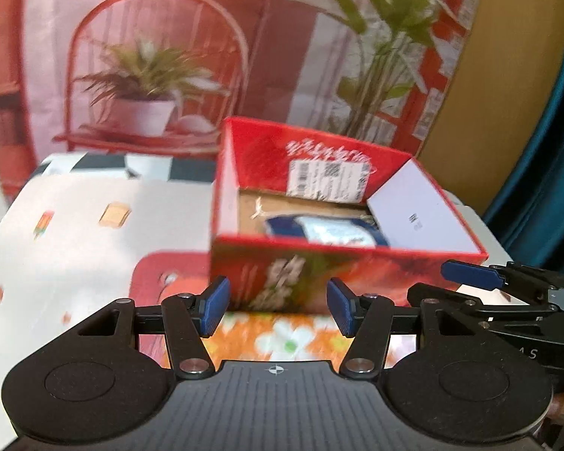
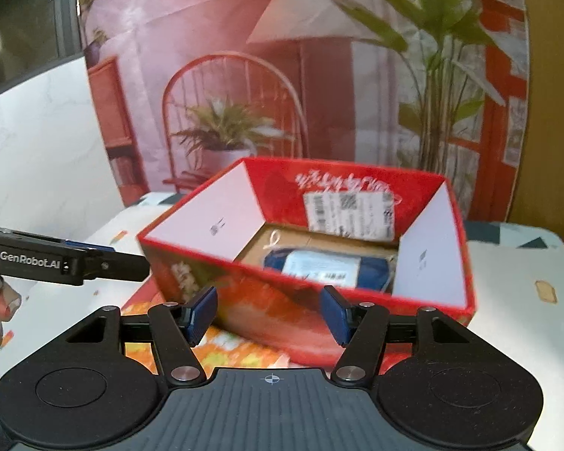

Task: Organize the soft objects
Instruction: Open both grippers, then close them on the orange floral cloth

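A red cardboard box (image 1: 244, 263) stands open on the table, also in the right wrist view (image 2: 267, 300). Inside lies a blue soft pack with a white label (image 1: 327, 231), seen in the right wrist view too (image 2: 319, 268). My left gripper (image 1: 278, 310) is open and empty, just in front of the box's near wall. My right gripper (image 2: 267, 317) is open and empty, also close before the box. An orange flowered cloth (image 1: 282, 334) lies under the box and shows in the right wrist view (image 2: 229, 353).
The table has a white patterned cover (image 1: 75, 233). A printed backdrop of a chair and plants (image 1: 150, 75) hangs behind. The right gripper's fingers (image 1: 470, 274) show at the right of the left view; the left gripper's body (image 2: 56, 261) crosses the right view's left side.
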A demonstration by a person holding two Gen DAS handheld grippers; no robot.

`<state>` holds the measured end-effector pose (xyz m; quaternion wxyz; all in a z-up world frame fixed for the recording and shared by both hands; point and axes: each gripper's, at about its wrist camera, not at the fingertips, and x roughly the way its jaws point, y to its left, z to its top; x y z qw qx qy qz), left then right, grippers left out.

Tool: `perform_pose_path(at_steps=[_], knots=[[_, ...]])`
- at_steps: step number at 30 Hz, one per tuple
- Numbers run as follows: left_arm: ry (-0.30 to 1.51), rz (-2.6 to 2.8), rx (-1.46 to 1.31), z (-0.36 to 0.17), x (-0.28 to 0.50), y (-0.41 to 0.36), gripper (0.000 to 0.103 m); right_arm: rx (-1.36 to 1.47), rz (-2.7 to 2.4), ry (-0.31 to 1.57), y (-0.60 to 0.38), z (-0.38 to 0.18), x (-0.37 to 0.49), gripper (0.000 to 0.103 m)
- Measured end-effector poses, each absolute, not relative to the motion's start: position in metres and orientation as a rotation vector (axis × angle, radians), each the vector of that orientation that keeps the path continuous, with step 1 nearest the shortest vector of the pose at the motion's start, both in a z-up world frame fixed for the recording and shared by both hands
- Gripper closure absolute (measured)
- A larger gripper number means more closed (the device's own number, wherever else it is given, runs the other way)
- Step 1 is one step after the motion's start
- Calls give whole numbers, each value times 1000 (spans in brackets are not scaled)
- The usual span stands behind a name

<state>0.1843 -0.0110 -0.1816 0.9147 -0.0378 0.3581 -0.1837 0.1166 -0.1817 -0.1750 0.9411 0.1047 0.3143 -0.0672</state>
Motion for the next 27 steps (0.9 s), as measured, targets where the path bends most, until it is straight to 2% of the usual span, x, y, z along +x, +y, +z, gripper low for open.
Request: perform_pose_path(at_steps=[14,27], knots=[[857,-328,-34,-245,159,-4,43,194,-65,826,-137,-238,112,45],[880,-327,-96,-268,151,1,38,159,-38,807,-135,-254,102,41]])
